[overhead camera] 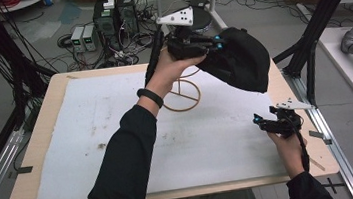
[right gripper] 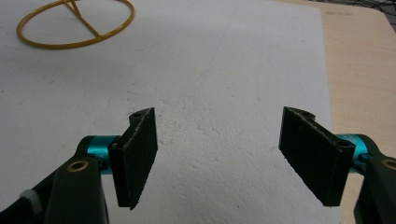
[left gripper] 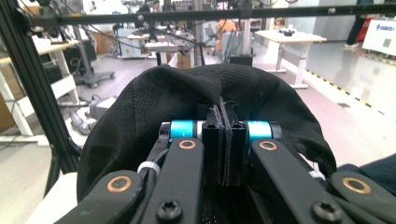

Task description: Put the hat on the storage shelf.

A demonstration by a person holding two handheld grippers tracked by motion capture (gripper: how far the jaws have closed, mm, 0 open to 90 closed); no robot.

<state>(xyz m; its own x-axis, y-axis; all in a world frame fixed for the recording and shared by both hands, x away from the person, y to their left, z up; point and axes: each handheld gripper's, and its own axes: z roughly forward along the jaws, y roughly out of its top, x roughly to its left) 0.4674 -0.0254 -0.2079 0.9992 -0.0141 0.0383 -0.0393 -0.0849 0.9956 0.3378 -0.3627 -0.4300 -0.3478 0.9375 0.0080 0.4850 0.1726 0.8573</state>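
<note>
High view puts the left gripper (overhead camera: pixel 197 44) pinching a black mesh fabric cap (overhead camera: pixel 240 59) aloft above a gold wire stand (overhead camera: pixel 182 95); right gripper (overhead camera: pixel 267 122) idles spread over white foam; placing it seemingly remains.

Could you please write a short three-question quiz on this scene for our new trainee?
1. True or false: the left gripper has its jaws shut on the black cap.
2. The right gripper is: A) shut on the cap, B) open above the white foam mat, C) holding the stand.
3. What colour is the wire stand on the mat?

Key: 1 true; 2 B; 3 gold-yellow.
</note>
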